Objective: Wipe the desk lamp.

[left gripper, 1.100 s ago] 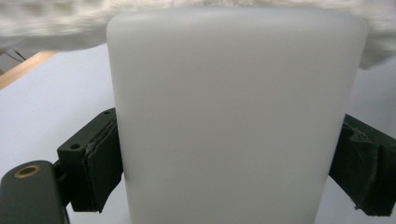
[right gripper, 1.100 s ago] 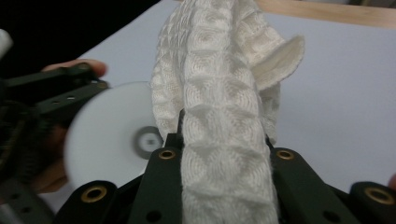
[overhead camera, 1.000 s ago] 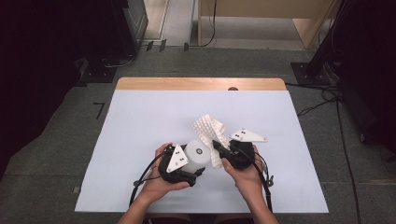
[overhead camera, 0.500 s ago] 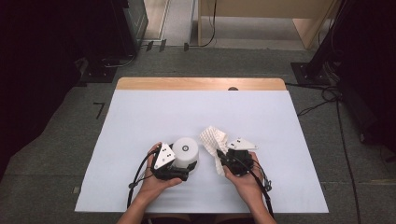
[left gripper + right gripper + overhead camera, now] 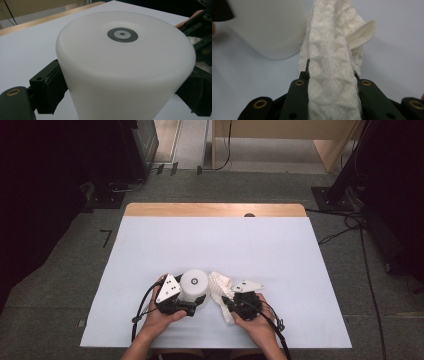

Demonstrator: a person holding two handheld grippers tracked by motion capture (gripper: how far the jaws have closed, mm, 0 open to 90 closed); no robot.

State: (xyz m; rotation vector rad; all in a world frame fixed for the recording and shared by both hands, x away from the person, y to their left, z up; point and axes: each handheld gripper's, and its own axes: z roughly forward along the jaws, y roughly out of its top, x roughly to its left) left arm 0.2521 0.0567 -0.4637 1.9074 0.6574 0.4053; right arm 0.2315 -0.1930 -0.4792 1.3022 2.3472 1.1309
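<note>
Near the front edge of a pale blue-white table (image 5: 150, 250), close to the person, stands a white, smooth, upright plastic cylinder (image 5: 193, 285) with a small grey ring marked at the centre of its flat top. The left gripper (image 5: 192, 307), black with a grey three-cornered plate on top and held in the person's left hand (image 5: 160, 317), is grasping this cylinder: in the left gripper view its two black jaws press against the cylinder's (image 5: 125, 65) opposite sides, low down on its wall, and its jaws have just been closing slightly on it. Just to the right of the cylinder lies a cream-white, waffle-textured cloth (image 5: 220, 287), bunched into a long strip that runs from beside the cylinder's top toward the person. The right gripper (image 5: 226, 302), also black with a grey plate and held in the person's right hand (image 5: 255, 325), is clenched on this cloth; in the right gripper view the cloth (image 5: 332, 65) rises as a thick band between the closed jaws, with a loose folded corner sticking out to one side, and the cylinder (image 5: 269, 27) stands just beside it, touching or nearly touching the fabric. A black cable trails from each gripper toward the person. Beyond the cylinder, the table's far edge is a strip of light wood (image 5: 215, 210), and grey floor (image 5: 60, 285) surrounds the table.
</note>
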